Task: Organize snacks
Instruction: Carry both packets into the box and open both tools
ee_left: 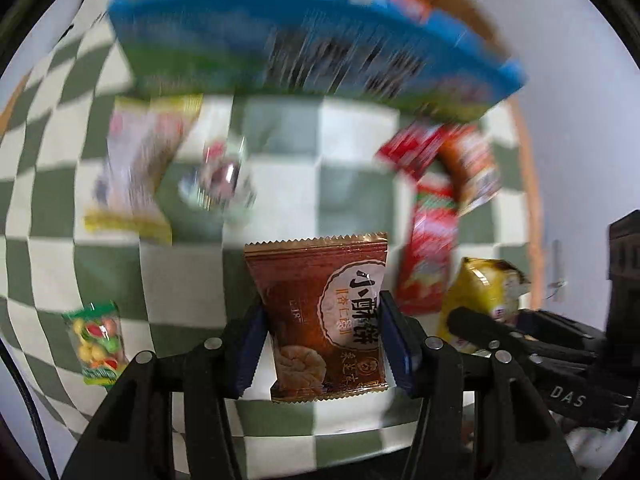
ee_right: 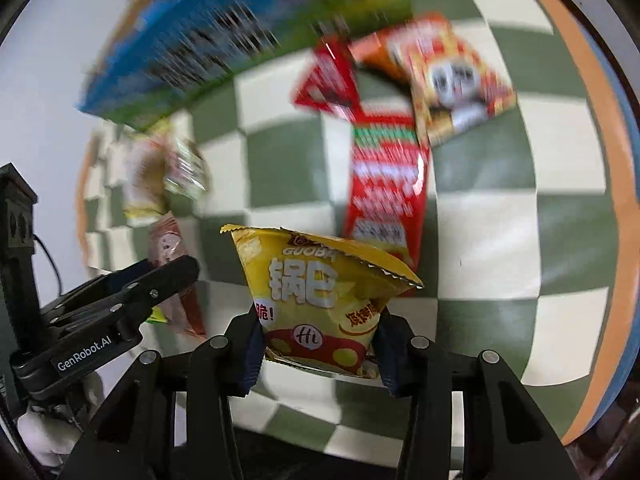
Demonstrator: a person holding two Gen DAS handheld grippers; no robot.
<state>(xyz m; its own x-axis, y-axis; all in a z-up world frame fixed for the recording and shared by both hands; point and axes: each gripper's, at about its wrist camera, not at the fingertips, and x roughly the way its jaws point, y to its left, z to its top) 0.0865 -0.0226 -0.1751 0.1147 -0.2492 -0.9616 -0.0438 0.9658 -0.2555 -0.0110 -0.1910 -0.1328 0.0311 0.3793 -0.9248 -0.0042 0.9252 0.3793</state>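
Glossy foil pkt (ee_left: 320,320), matt checked cloth (ee_left: 352,128)

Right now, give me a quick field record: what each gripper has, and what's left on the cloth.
left gripper: shut on brown pastry packet
right gripper: shut on yellow guoba bag
surface: green-and-white checkered cloth
container: blue box, at far edge of cloth
loose on cloth: long red packet, orange packet, small fruit-candy pack
image quality: background blurred; held packets sharp

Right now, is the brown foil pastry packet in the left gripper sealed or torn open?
Sealed, as far as visible: brown foil pastry packet shows an intact crimped top edge, left gripper clamping its sides.
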